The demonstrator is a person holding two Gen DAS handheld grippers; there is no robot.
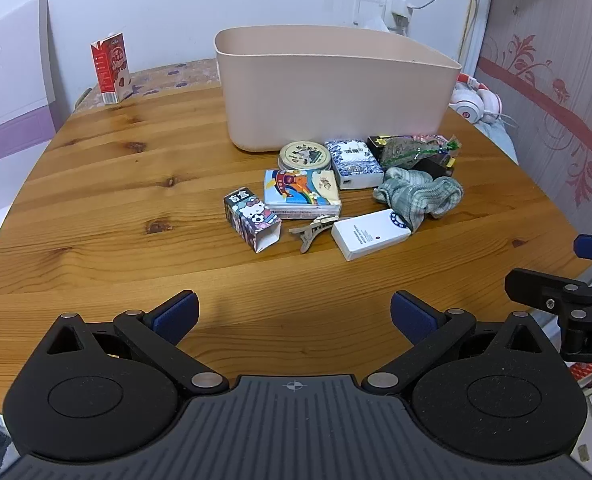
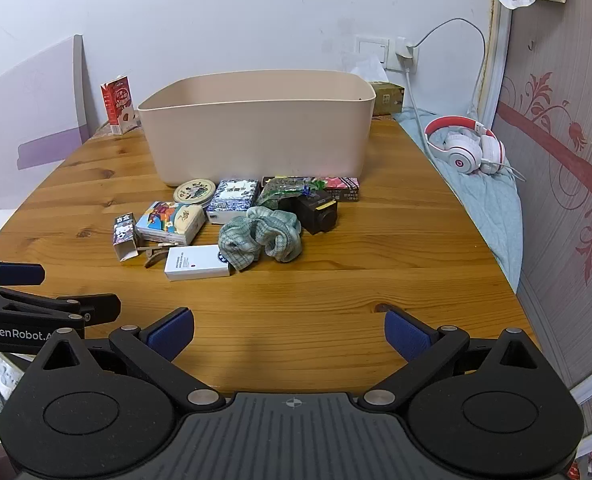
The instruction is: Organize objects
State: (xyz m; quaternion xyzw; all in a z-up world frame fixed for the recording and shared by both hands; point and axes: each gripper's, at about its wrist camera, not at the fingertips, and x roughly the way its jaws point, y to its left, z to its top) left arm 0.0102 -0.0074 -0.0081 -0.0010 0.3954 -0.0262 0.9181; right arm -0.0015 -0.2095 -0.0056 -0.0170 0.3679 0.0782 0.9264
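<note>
While small items cluster before the pink bin (image 1: 336,92) for loading, the left hand-held gripper (image 1: 295,314) and right hand-held gripper (image 2: 289,332) hover over the desk (image 1: 136,200), jaws spread and empty.

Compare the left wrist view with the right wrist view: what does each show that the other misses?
Only the left wrist view shows the left gripper head-on, jaws open. Only the right wrist view shows the black cube in full, the yellow box behind the bin, and the right gripper head-on, open. Both show the beige bin, milk carton, green cloth, white box and headphones.

Soft even indoor light, sharp focus, fisheye-bent edges, faint shadows
</note>
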